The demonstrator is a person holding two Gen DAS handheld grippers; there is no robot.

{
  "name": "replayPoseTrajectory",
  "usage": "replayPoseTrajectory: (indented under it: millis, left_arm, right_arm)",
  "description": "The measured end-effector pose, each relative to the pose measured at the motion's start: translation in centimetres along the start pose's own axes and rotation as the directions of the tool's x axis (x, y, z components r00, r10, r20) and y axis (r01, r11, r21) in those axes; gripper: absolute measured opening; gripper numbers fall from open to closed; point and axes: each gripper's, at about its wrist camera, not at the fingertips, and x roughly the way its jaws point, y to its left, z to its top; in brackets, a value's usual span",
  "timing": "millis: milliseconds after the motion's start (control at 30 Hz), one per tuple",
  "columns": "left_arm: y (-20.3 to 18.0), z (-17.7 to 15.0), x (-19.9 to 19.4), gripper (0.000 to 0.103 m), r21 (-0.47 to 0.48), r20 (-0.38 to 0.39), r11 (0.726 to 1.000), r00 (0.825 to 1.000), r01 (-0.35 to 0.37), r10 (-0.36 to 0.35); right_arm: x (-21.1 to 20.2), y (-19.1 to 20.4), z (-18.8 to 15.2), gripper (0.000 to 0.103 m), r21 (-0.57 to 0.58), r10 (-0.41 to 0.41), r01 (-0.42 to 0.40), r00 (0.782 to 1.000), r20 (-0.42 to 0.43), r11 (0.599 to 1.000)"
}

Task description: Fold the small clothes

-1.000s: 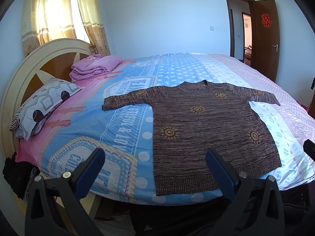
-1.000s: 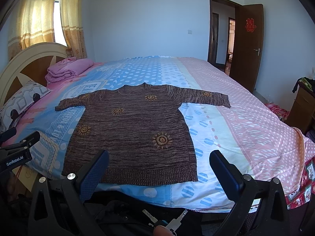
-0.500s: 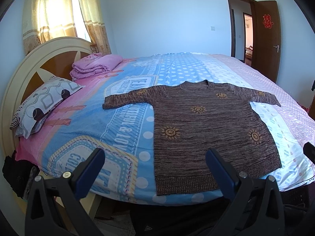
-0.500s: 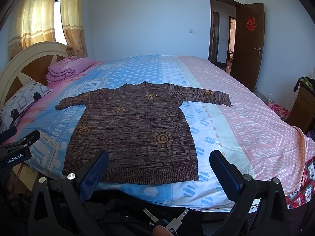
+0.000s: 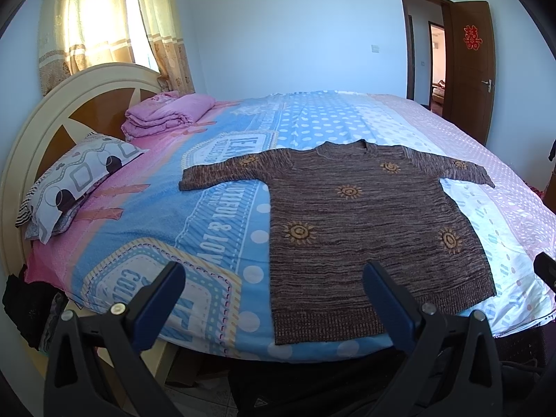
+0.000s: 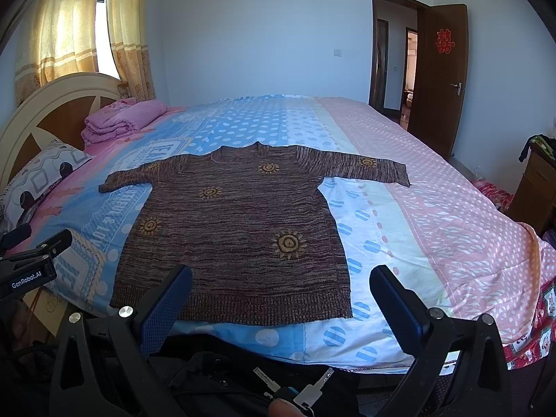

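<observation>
A brown knitted sweater (image 5: pixel 361 222) with orange sun motifs lies flat on the bed, sleeves spread, hem at the near edge; it also shows in the right wrist view (image 6: pixel 236 229). My left gripper (image 5: pixel 274 295) is open and empty, held off the near bed edge, left of the hem's middle. My right gripper (image 6: pixel 281 299) is open and empty, just before the hem. The left gripper's body (image 6: pixel 31 264) shows at the left edge of the right wrist view.
The bed (image 5: pixel 226 208) has a blue and pink patterned sheet. A folded pink blanket (image 5: pixel 166 114) and a pillow (image 5: pixel 73 187) lie by the headboard (image 5: pixel 41 128). A brown door (image 6: pixel 438 80) stands open at the right. A wooden cabinet (image 6: pixel 535 187) is far right.
Both grippers have drifted slightly; the sweater sits a little lower and nearer in both views. Both stay open and the sweater has not been touched.
</observation>
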Motion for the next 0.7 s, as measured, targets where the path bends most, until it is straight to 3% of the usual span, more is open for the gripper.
replayPoseTrajectory:
  millis: [700]
  left_arm:
    - [-0.50,-0.11,0.69,0.103,0.009,-0.024,1.000,1.000,0.009,-0.009]
  right_arm:
    - [0.68,0.46,0.08,0.102,-0.030,0.030,-0.030,0.999,-0.024,0.999]
